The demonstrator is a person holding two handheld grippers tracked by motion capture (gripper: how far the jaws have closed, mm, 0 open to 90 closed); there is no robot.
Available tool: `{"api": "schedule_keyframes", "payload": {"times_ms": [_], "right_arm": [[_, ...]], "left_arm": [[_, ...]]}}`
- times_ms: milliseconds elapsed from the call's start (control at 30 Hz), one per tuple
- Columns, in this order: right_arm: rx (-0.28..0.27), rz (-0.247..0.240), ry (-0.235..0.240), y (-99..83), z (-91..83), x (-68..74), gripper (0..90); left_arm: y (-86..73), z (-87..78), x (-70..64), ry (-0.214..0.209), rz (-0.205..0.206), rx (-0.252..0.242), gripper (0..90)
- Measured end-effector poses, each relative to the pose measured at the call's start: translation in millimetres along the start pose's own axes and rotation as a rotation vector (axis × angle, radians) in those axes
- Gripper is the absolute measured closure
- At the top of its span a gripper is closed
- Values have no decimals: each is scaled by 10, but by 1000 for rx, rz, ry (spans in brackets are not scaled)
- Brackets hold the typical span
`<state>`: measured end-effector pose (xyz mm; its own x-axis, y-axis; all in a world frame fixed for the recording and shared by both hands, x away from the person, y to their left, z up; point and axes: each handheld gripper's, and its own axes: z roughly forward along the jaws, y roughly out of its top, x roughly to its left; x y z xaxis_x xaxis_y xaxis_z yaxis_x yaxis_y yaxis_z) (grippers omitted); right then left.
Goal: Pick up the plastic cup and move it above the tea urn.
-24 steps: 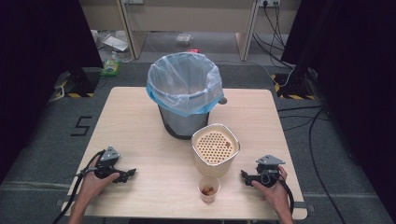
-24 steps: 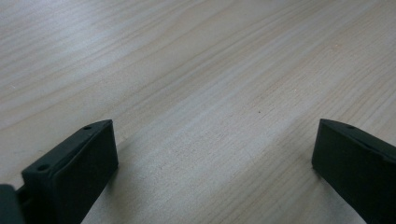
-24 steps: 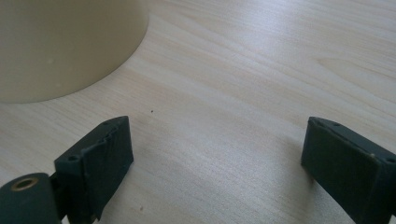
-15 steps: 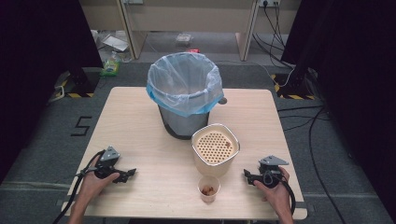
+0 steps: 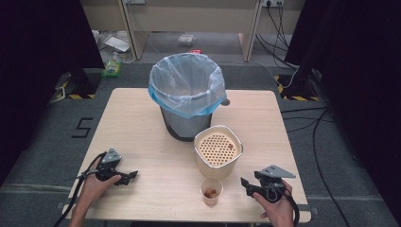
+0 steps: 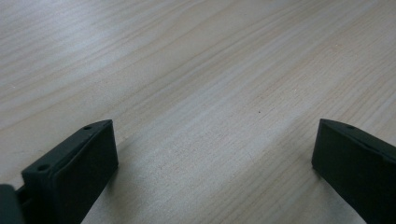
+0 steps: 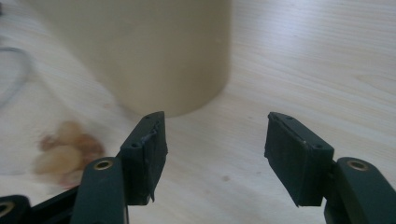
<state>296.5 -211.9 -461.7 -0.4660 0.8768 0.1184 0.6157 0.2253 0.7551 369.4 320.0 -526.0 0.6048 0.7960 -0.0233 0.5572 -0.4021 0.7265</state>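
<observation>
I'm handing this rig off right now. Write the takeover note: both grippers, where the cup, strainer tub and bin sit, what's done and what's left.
Left gripper: open, empty, low over bare table at the front left.
Right gripper: open, empty, at the front right, aimed toward the beige tub, with the small cup to its side.
Small cup: upright near the front edge, brownish bits inside, just in front of the tub.
Beige tub: perforated insert on top, a few bits on it.
Lined bin: behind the tub, mid-table.
Done: nothing gripped yet.
Left: probably grasp the cup and empty it; which container it goes into is unclear.
</observation>
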Motion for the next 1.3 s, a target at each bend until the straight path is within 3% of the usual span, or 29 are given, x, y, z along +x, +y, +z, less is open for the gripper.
{"api": "schedule_keyframes", "payload": {"times_ms": [167,400,600,833,1000,1300], "right_arm": [[-3,3,53,38,-109,160,419],[-14,-40,106,159,-206,414,438],[-20,-66,144,223,-172,565,464],[-25,-86,168,276,-123,647,485],[9,-116,173,273,-37,689,523],[44,-128,189,140,-12,597,672]], "left_arm": [[0,0,0,0,0,0,0],[1,-1,0,0,0,1,0],[0,-1,0,1,0,1,0],[1,-1,0,1,0,1,0],[1,-1,1,1,0,1,0],[1,-1,1,1,1,1,0]]}}
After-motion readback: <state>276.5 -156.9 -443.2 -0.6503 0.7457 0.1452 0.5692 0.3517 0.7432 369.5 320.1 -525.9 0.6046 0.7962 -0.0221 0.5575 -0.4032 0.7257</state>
